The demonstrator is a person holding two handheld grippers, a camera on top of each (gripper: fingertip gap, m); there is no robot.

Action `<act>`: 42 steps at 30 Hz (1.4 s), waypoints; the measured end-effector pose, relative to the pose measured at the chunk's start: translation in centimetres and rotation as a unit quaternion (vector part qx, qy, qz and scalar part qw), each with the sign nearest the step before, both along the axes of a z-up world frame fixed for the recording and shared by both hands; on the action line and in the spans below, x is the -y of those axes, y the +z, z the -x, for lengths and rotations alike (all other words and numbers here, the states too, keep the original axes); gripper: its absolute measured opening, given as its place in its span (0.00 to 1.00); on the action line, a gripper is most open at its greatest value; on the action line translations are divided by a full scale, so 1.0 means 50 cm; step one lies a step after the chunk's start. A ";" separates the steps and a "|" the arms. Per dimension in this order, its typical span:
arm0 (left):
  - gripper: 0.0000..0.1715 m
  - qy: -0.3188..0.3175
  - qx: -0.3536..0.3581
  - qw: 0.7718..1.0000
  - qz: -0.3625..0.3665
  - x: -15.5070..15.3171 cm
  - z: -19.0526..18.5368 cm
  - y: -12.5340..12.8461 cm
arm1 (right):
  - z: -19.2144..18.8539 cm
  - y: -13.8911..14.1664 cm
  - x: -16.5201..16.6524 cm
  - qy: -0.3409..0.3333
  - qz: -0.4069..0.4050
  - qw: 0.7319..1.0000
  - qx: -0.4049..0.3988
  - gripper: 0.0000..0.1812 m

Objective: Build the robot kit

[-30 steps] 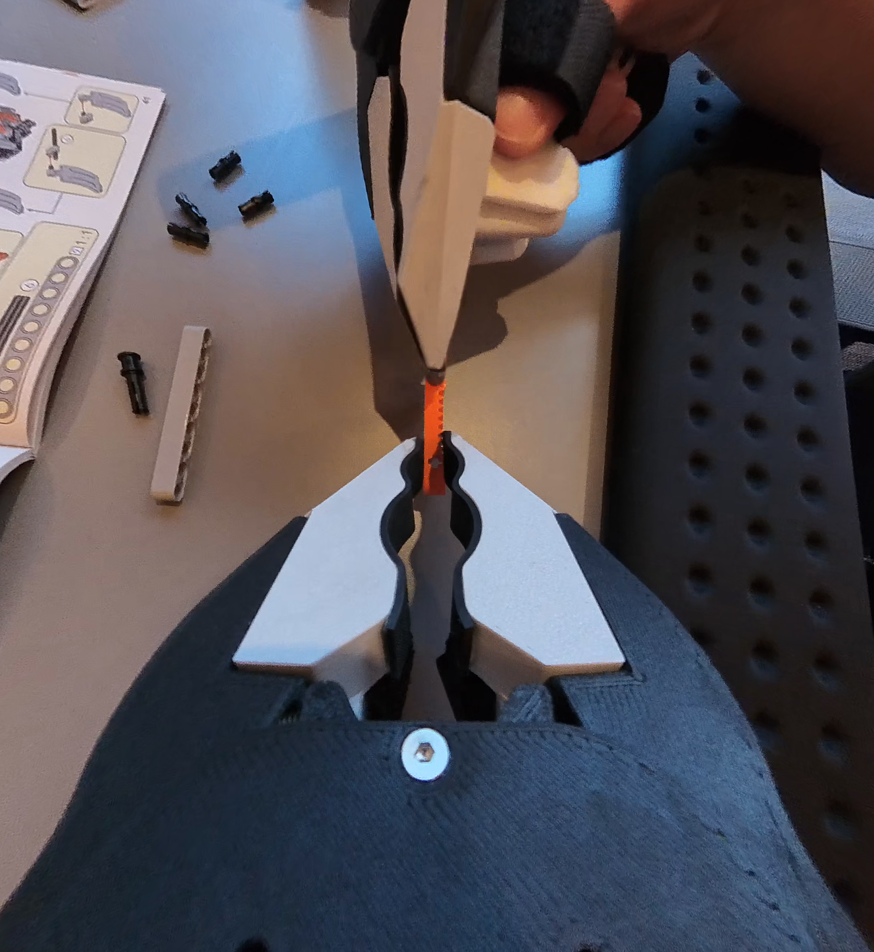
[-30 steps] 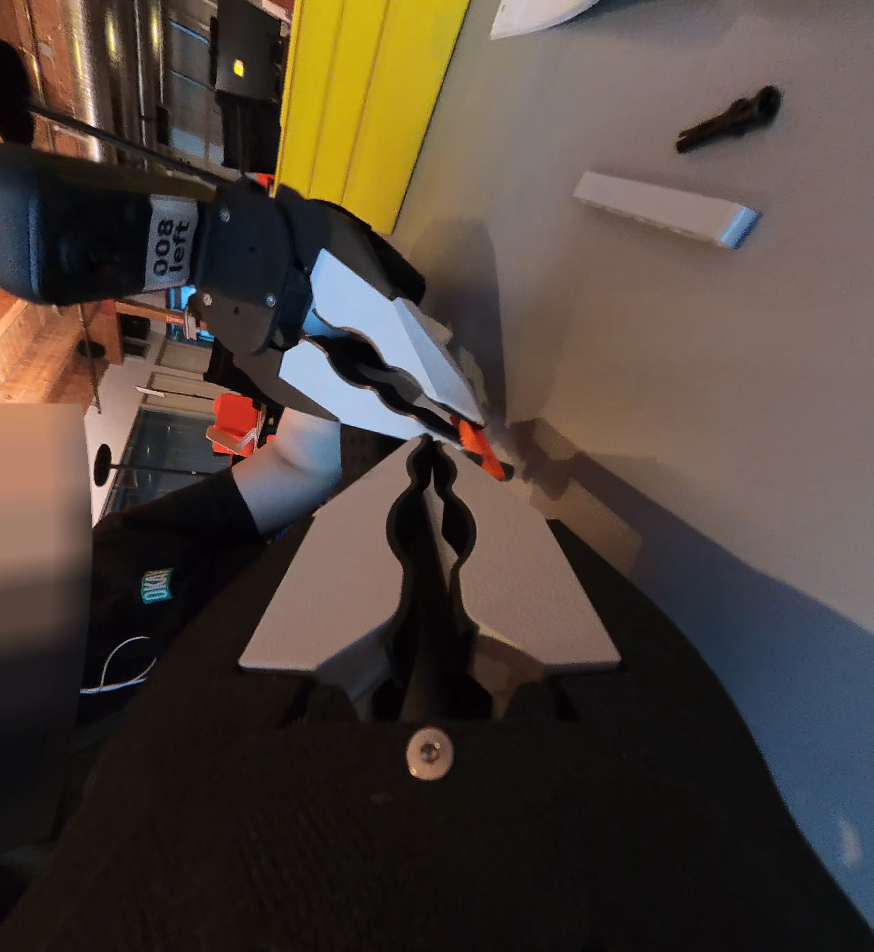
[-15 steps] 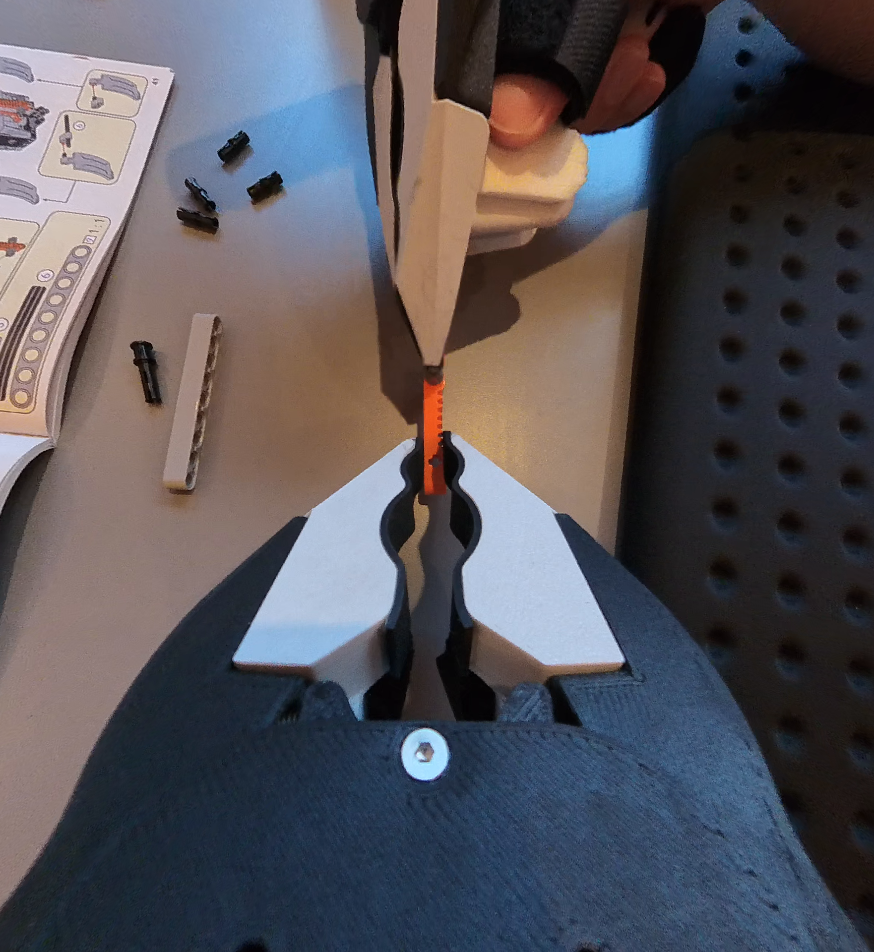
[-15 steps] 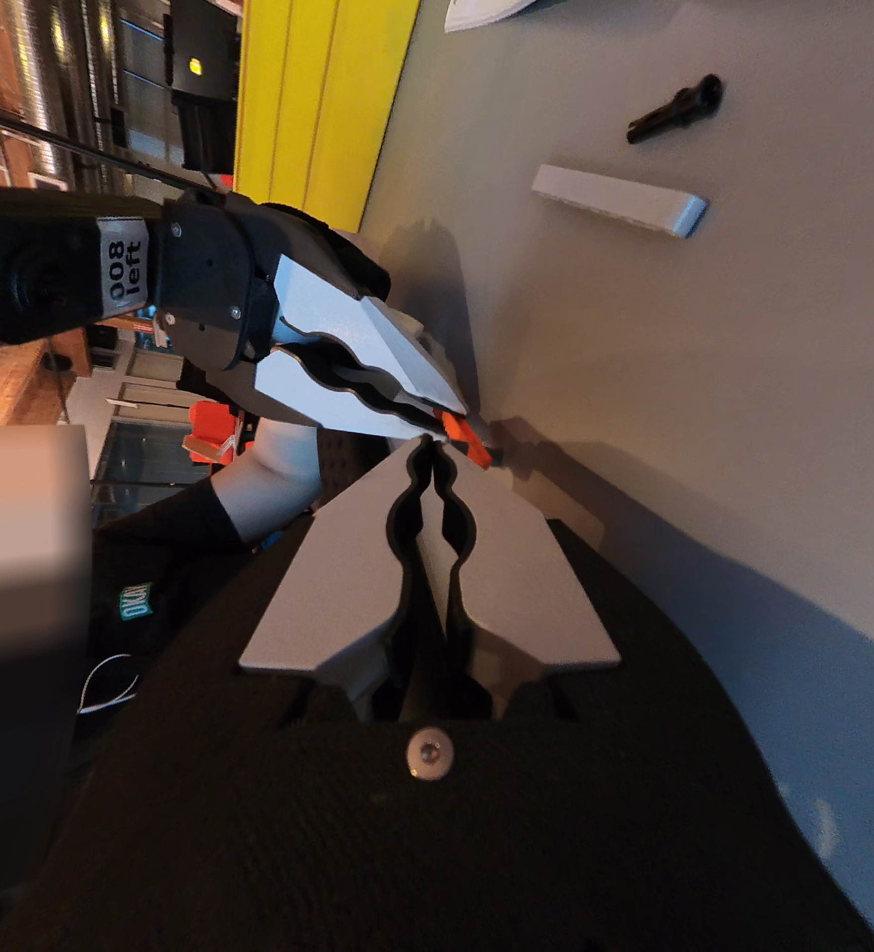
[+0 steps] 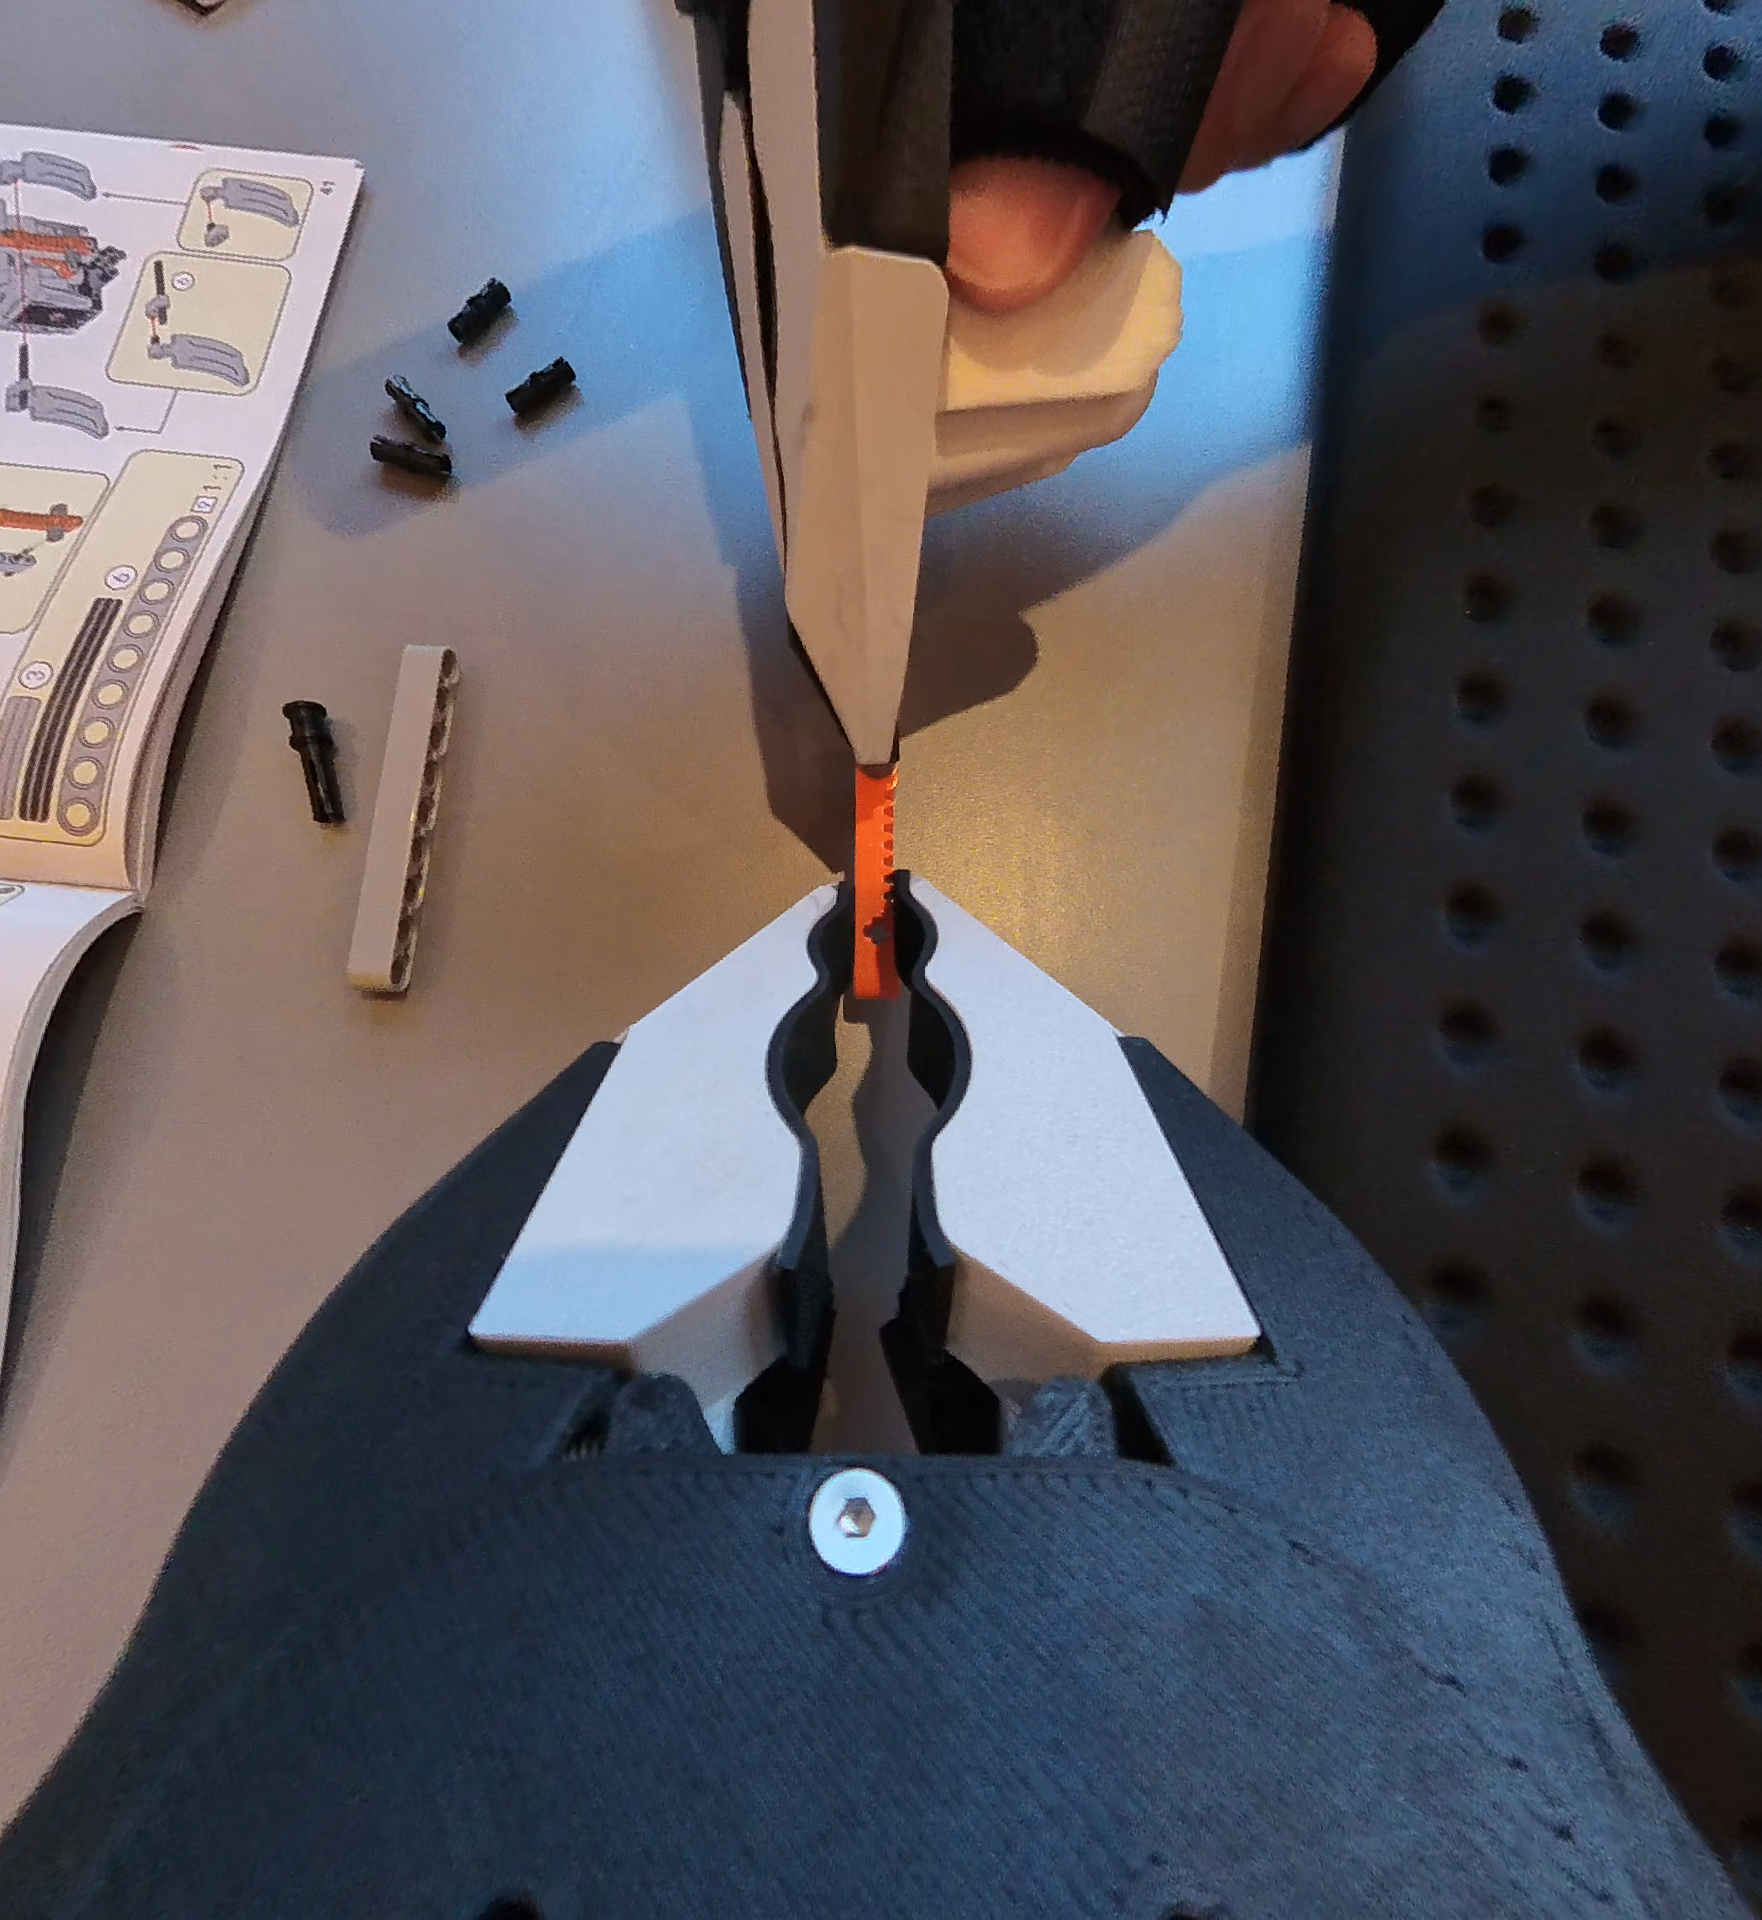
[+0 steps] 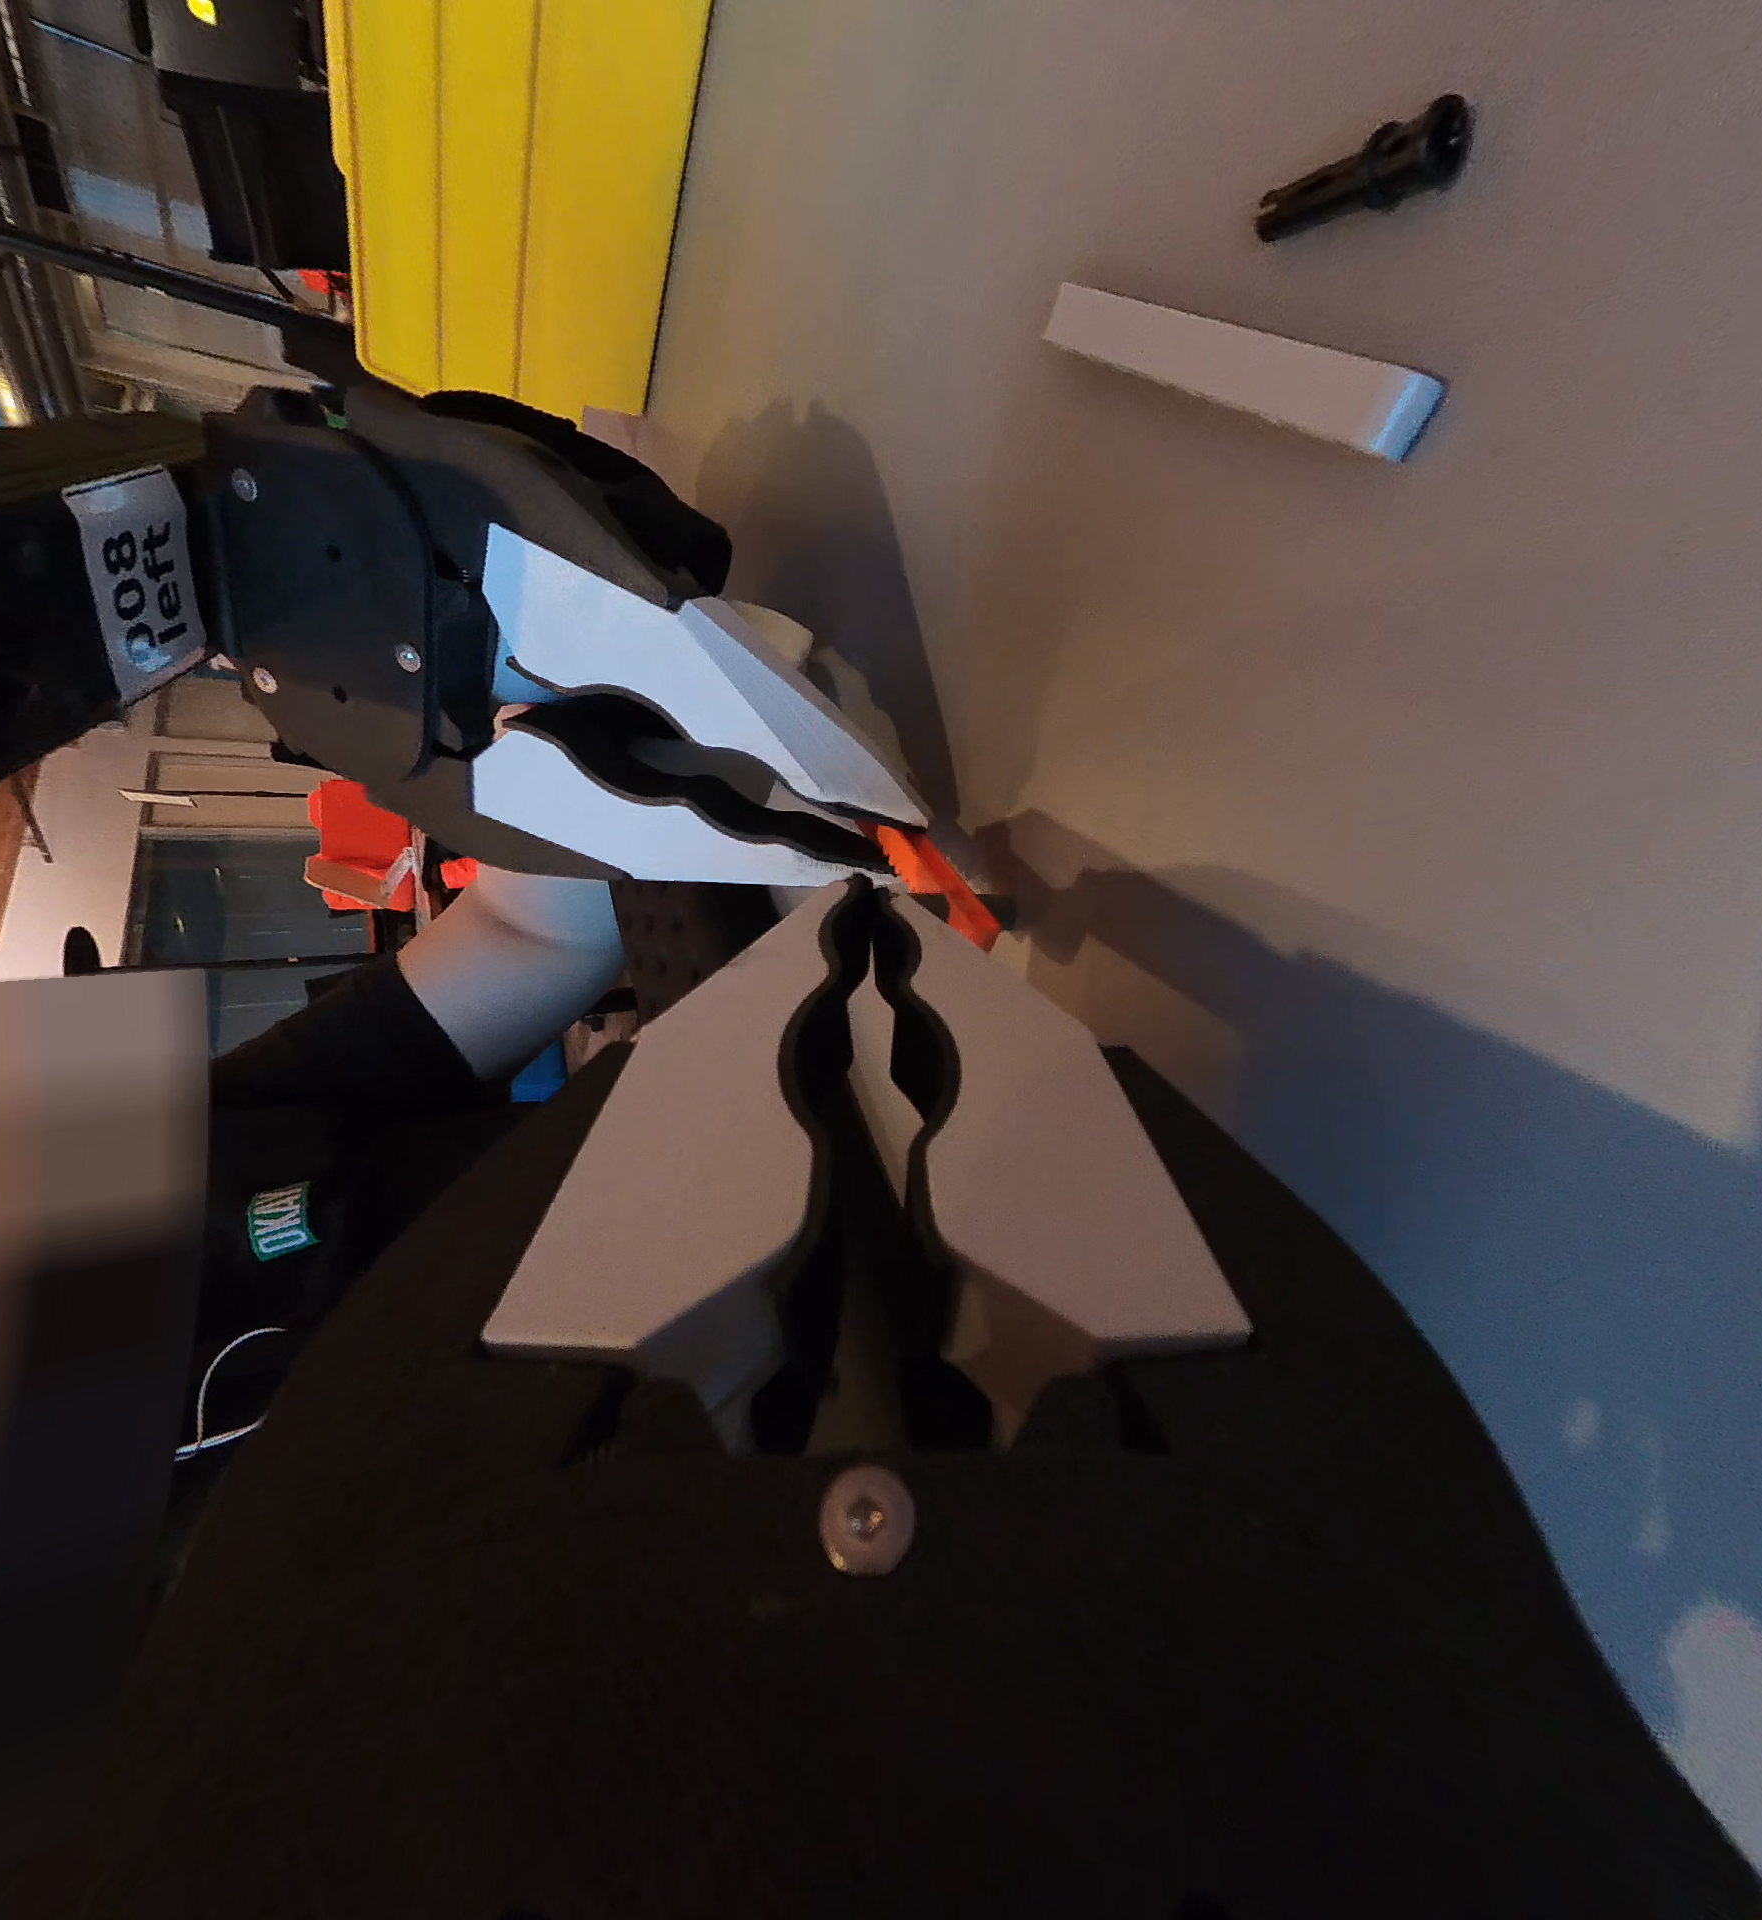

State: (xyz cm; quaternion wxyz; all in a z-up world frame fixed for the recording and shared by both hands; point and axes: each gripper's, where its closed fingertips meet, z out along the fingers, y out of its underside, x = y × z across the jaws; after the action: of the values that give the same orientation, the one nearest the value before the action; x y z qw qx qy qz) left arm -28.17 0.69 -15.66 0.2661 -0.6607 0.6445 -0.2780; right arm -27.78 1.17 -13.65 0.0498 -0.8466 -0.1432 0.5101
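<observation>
Both grippers had drifted slightly over the grey table (image 5: 586, 1039) while keeping their grip. Left gripper (image 5: 872, 894) pinched the orange toothed beam's (image 5: 875, 862) near end; right gripper (image 5: 875, 750) (edge-on) clamped a dark pin at its far end. Nearby lay a grey beam (image 5: 407, 821) and instruction booklet (image 5: 77, 488).

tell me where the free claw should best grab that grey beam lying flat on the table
Probably at the middle of the grey beam, across its narrow width, coming straight down from above. It lies flat on the table with its long sides bare; the black pin beside it lies apart, leaving room for a finger. Neither claw is free now: the left claw and right claw both pinch the orange toothed piece.
</observation>
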 end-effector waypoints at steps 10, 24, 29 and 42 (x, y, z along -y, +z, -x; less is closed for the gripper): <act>0.02 -0.001 0.004 1.000 -0.001 0.001 -0.002 0.003 | -0.003 -0.004 0.002 0.007 0.010 1.000 0.004 0.00; 0.02 0.003 0.011 1.000 0.025 -0.001 -0.001 0.002 | -0.006 -0.017 -0.003 0.009 0.003 1.000 -0.009 0.00; 0.02 -0.004 0.018 0.998 0.067 0.006 -0.002 0.001 | -0.030 -0.073 -0.030 0.003 -0.033 0.998 0.053 0.00; 0.02 -0.010 0.025 0.999 0.020 0.001 0.009 0.001 | -0.025 0.033 -0.001 0.107 -0.371 0.922 -0.036 0.16</act>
State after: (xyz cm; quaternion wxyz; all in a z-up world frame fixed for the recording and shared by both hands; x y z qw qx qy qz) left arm -28.61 0.65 -15.62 0.2662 -0.6519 0.6390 -0.3098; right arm -26.51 1.24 -12.02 0.3110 -0.7278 -0.4101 0.4532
